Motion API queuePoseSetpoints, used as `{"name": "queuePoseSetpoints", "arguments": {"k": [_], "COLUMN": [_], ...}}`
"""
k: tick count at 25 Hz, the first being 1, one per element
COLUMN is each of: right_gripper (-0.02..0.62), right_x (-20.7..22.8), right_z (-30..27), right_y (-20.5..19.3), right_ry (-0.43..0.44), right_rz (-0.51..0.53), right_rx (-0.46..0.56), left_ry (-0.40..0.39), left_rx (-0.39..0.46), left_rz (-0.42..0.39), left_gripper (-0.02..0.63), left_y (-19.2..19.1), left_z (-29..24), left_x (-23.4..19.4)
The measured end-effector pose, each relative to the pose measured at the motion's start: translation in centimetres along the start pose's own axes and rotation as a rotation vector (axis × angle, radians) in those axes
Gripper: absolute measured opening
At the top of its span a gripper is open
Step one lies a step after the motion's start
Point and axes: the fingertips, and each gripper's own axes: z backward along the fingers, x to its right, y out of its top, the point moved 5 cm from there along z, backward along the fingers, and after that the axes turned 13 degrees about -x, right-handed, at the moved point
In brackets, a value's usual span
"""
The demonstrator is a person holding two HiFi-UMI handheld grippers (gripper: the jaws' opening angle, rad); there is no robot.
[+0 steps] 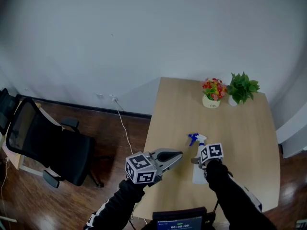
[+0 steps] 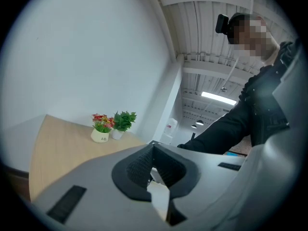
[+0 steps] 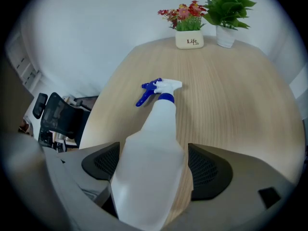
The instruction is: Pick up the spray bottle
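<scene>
Right gripper point(image 3: 156, 167): jaws spread wide, straddling the body of the spray bottle point(image 3: 153, 143). Wood grain shows between the right-hand pad and the bottle, so no grip yet. The bottle appears to lie on its side on the tabletop point(image 3: 231, 105), lower centre of the right gripper view, nozzle pointing toward the top of the frame.

Left gripper point(image 2: 153, 170): jaws closed together on nothing, held off at lower left in the head view.

Risks, as I judge them:
- Body is smooth, rounded, translucent white plastic that tapers toward the neck. A closing squeeze could make it slip forward or roll out.
- Jaws sit near the broad base end. A lift from there may let the head droop.
- Thin walls may flex under a hard squeeze.

Textures: blue trigger and collar, hard plastic. Pads dark, ribbed, cupped. Tabletop pale wood laminate, slick. At upper right, well apart, stand a cream flower pot point(image 3: 188, 40) and a leafy green plant point(image 3: 228, 8).
</scene>
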Motion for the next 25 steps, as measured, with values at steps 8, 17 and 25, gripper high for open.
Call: {"name": "queuePoseSetpoints", "arguments": {"k": [8,17,25], "right_gripper": [0.422,0.417,0.408], "right_x": [0.3,0.1,-0.7], "right_z": [-1.5,-1.8,-0.4], "right_y": [0.8,1.3,0.9], "right_ry": [0.017,0.009,0.175], "right_rz": [0.006,0.029,0.014], "right_rx": [-0.031,-0.006,0.083], "left_ry": [0.002,0.011,0.022], "left_rx": [-0.007,-0.013,0.012], "left_rz": [0.026,0.040,0.035], "left_gripper": [-0.005,-0.005,-0.005], "left_y": [-0.3,-1.3,-0.3], "left_z": [-1.3,-1.5,0.3], "left_x": [-0.8,-1.0,-0.5]}}
